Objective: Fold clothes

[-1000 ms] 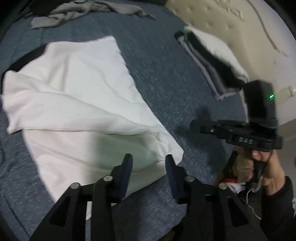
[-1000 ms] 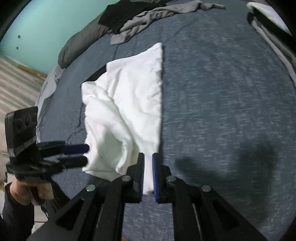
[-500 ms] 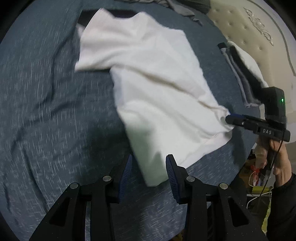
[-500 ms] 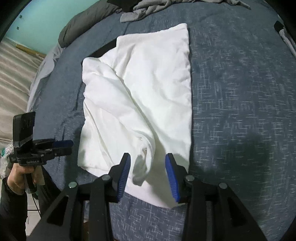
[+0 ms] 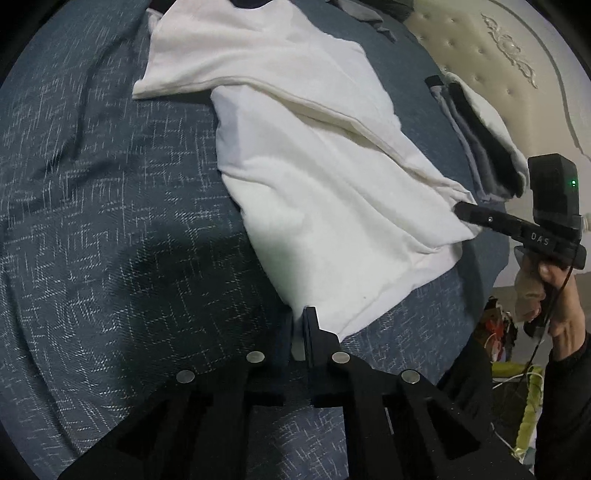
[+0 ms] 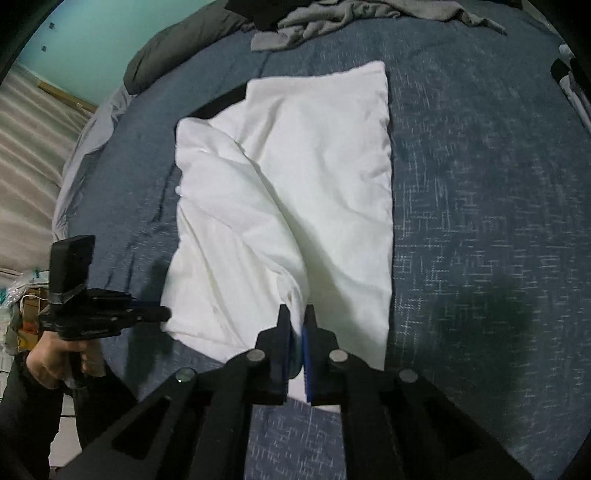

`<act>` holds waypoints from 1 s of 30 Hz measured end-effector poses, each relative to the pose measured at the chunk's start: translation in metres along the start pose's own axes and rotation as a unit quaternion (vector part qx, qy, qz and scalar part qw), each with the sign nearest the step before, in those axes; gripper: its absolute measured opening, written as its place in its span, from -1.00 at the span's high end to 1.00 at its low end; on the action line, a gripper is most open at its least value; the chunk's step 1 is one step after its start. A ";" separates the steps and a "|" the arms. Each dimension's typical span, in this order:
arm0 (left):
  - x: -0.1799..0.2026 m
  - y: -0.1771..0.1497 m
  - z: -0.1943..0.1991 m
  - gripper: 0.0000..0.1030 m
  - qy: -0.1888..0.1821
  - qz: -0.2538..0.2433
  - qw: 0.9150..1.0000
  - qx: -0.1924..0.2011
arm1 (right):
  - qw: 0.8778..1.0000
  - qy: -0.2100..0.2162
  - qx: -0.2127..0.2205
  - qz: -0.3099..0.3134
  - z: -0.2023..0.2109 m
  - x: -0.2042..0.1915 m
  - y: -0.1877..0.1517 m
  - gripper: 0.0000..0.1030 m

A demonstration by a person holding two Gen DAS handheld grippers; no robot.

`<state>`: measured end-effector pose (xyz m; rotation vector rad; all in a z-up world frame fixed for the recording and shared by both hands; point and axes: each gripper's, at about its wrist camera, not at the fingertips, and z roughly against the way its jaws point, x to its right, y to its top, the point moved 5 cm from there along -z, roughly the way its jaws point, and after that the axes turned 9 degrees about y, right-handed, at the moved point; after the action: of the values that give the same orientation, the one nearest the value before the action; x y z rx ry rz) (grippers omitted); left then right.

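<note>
White shirt (image 5: 325, 192) is lying partly folded on the blue bed cover (image 5: 110, 221), and we are gripping it along its near hem with both tools. Our left gripper (image 5: 300, 325) is pinching the near corner, its fingers having just closed on the cloth, and our right gripper (image 6: 296, 332) is likewise clamped on a bunched fold of the hem after closing a moment ago. In the left wrist view the right gripper (image 5: 465, 214) is showing from the side at the shirt's far corner, and its tips are too dark to separate from the cloth there; the hand (image 5: 543, 291) holding it is partly cut off by the picture's edge. In the right wrist view the left gripper (image 6: 159, 314) is meeting the shirt's left edge, with its hand (image 6: 55, 362) half lost in shadow. A dark band under the shirt's far end is showing, and we cannot tell what it is. A stack of folded clothes (image 5: 480, 140) is sitting near the padded cream headboard (image 5: 498, 62), partly cut off in the right view. Grey garments (image 6: 343, 18) are lying crumpled at the bed's far side, beside a dark pillow (image 6: 177, 55). A teal wall (image 6: 81, 40) is showing beyond.
</note>
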<state>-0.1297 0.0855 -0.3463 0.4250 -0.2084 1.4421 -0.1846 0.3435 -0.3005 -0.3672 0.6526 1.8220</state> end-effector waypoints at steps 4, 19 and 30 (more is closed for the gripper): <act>0.004 0.002 0.012 0.91 -0.006 -0.006 1.000 0.013 | 1.000 0.022 0.011 -0.006 0.021 -0.007 -0.003 0.91; 0.002 -0.015 -0.002 0.92 0.017 -0.016 1.000 -0.003 | 0.999 0.002 -0.015 -0.041 -0.013 0.027 -0.035 0.91; -0.010 -0.003 0.027 0.88 0.022 0.001 0.999 0.033 | 0.999 -0.040 -0.005 0.007 0.012 0.020 -0.033 0.75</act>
<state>-0.1252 0.0656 -0.3261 0.4462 -0.1253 1.4626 -0.1597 0.3740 -0.3104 -0.2960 0.5922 1.8451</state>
